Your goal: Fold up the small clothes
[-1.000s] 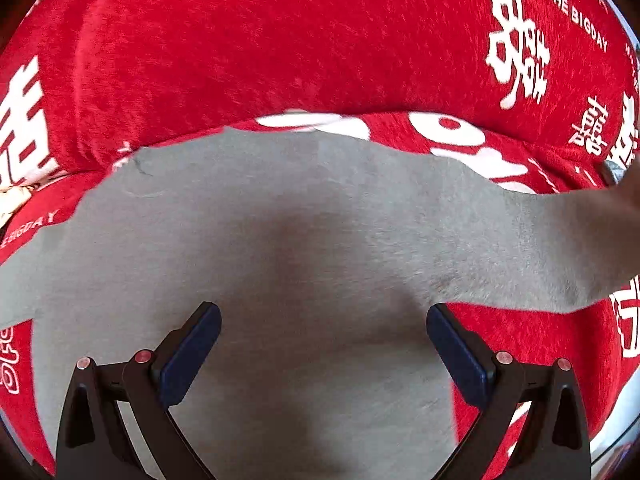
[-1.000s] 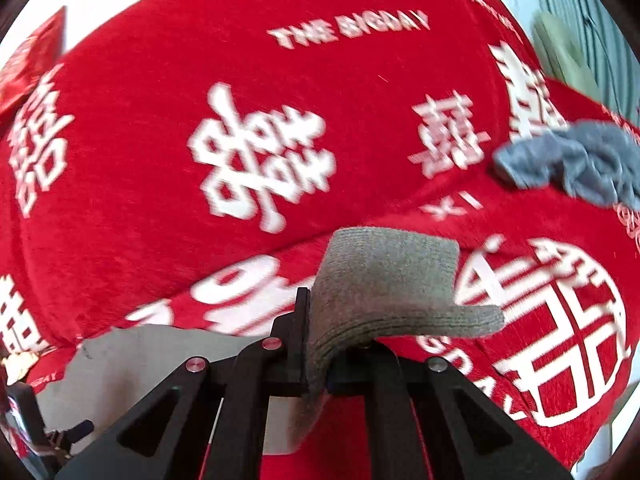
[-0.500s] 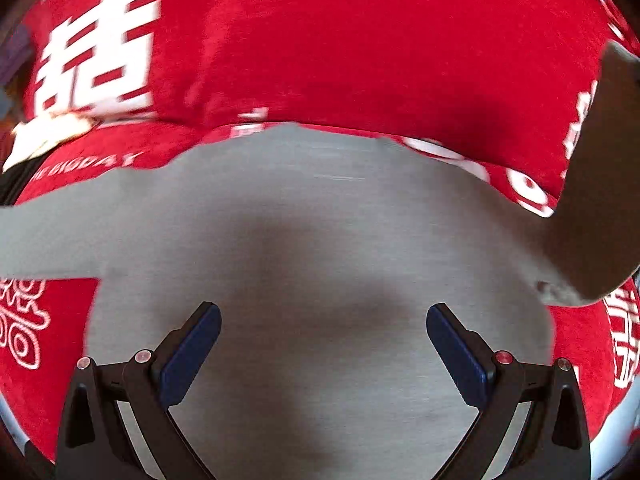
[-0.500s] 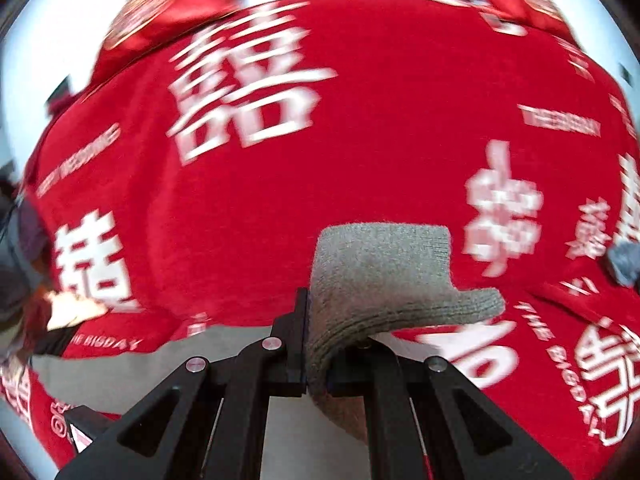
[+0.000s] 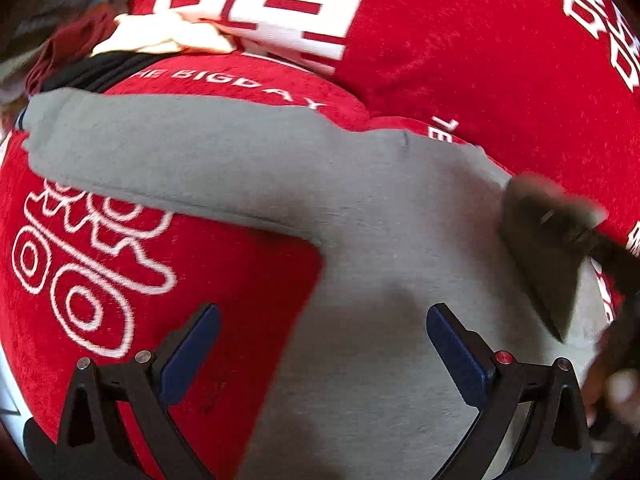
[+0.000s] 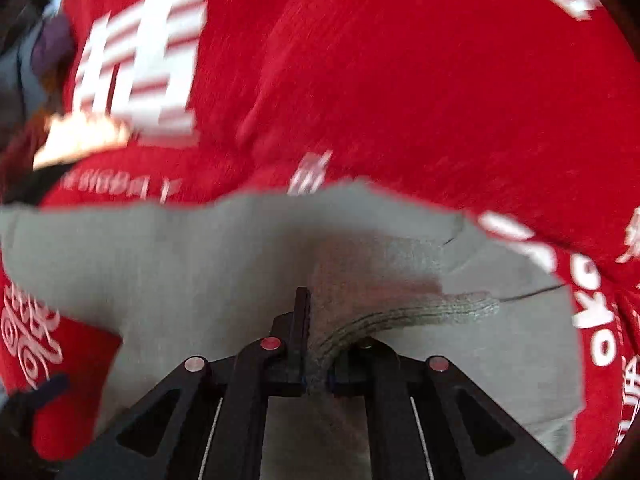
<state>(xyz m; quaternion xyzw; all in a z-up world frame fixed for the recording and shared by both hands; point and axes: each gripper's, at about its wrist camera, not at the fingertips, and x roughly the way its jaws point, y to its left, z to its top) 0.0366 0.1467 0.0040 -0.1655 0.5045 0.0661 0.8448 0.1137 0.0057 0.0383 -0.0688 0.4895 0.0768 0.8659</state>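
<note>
A small grey sweater [image 5: 380,220] lies flat on a red plush cover [image 5: 460,60], its left sleeve [image 5: 160,152] stretched out to the left. My left gripper [image 5: 322,316] hovers open over the sweater's body near that sleeve's armpit, with nothing between its pads. My right gripper [image 6: 316,360] pinches the ribbed cuff [image 6: 400,308] of the other sleeve and holds it low over the sweater's body [image 6: 180,264]. Its jaws are opening, with the cuff still between them. In the left wrist view that cuff [image 5: 540,248] shows dark and blurred at the right.
The red cover carries large white characters and lettering. A heap of other clothes, cream [image 5: 160,36], maroon and black, lies at the far left by the sleeve's end. A person's hand [image 5: 616,392] shows at the left wrist view's right edge.
My right gripper swept left and down with the cuff, from over the red cover to over the sweater's body. My left gripper slid left along the sweater, still open.
</note>
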